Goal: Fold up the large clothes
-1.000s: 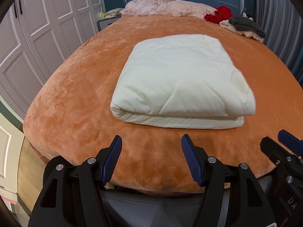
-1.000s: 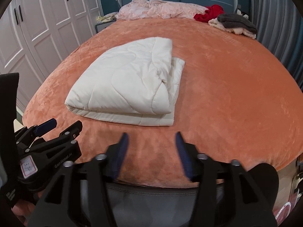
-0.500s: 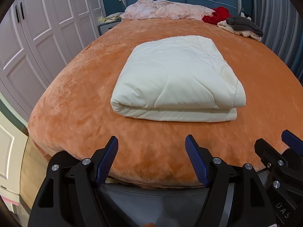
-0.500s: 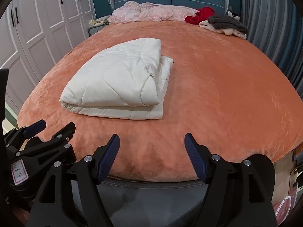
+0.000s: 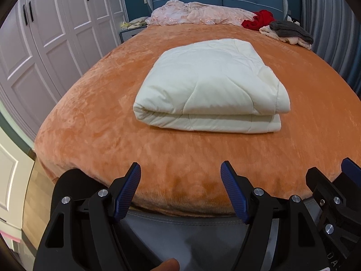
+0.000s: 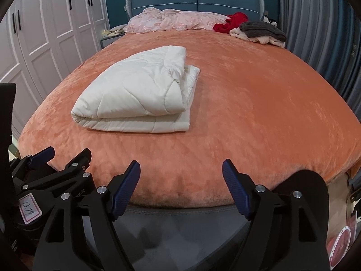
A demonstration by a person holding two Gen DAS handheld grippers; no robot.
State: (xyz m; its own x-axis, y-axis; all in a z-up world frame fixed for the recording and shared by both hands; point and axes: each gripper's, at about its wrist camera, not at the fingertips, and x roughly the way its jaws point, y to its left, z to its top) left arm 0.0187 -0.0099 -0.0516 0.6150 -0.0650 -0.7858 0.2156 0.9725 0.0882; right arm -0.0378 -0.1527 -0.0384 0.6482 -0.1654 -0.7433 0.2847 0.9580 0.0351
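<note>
Cream quilted padding, a large folded comforter [image 5: 209, 88], lay as a squared, stacked bundle on the orange plush bedspread [image 5: 94, 135], toward the bed's foot edge and nearer its left side than its right. Its layers sat fairly even, though in the right wrist view the under layer stuck out a little past the top one along the right side (a small untidiness, not a loose flap). By my judgement the folding of this piece was done or all but done. The left gripper [image 5: 180, 189] and the right gripper [image 6: 181, 188] both hung off the foot edge, jaws spread wide with nothing between them, having just opened further. Unfolded clothes [image 6: 259, 31] remained heaped at the far right corner by the headboard, seemingly left to do.
</note>
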